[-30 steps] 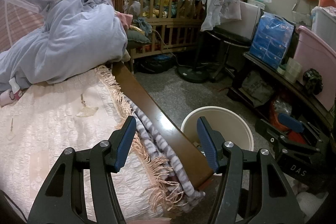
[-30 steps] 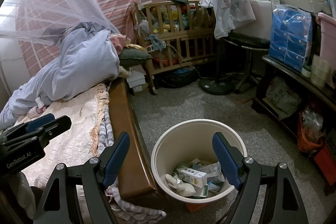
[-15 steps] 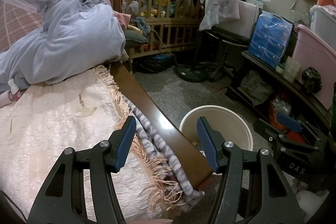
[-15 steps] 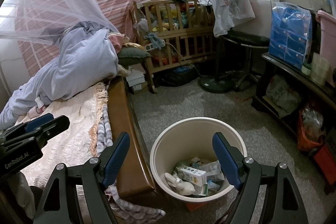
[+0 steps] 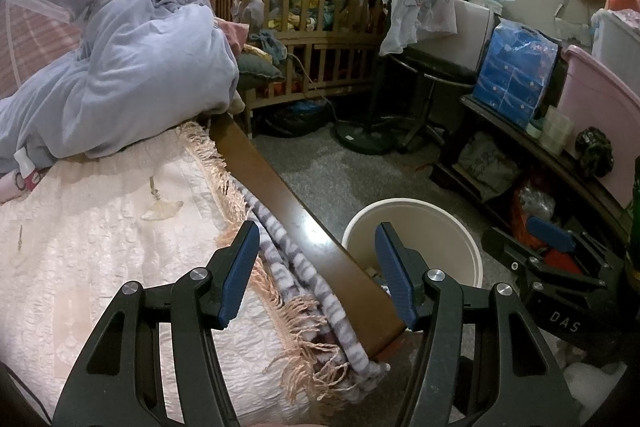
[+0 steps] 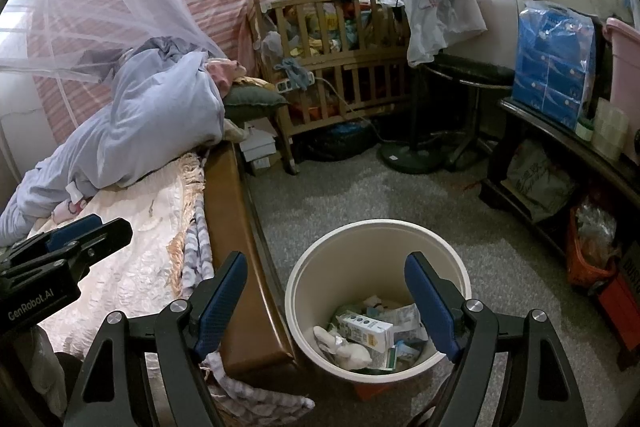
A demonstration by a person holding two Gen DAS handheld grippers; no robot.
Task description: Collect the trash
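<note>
From the left wrist camera we see our left gripper (image 5: 316,267) with its blue pads spread fairly wide and nothing between them. It hangs over the corner of the bed, above the wooden side rail (image 5: 296,223) and the grey striped blanket (image 5: 304,279) that lies along it. The cream trash bin (image 5: 424,223) stands on the floor just beside that rail, on its far side from the pale bedspread (image 5: 100,251); from here only a scrap of its contents shows. Beyond the bin to the right sits our right gripper (image 5: 560,247).

From the right wrist camera our right gripper (image 6: 326,295) also stands wide apart and empty, poised over the trash bin (image 6: 304,291). Inside the bin lie a small white carton (image 6: 366,329), crumpled wrappers (image 6: 400,319) and a pale wad (image 6: 348,349). The wooden side rail (image 6: 228,211) runs just beside the bin on its left, and our left gripper (image 6: 72,235) shows past that rail, over the pale bedspread (image 6: 132,255). Well behind the bin stands a wooden crib (image 6: 340,59).
</note>
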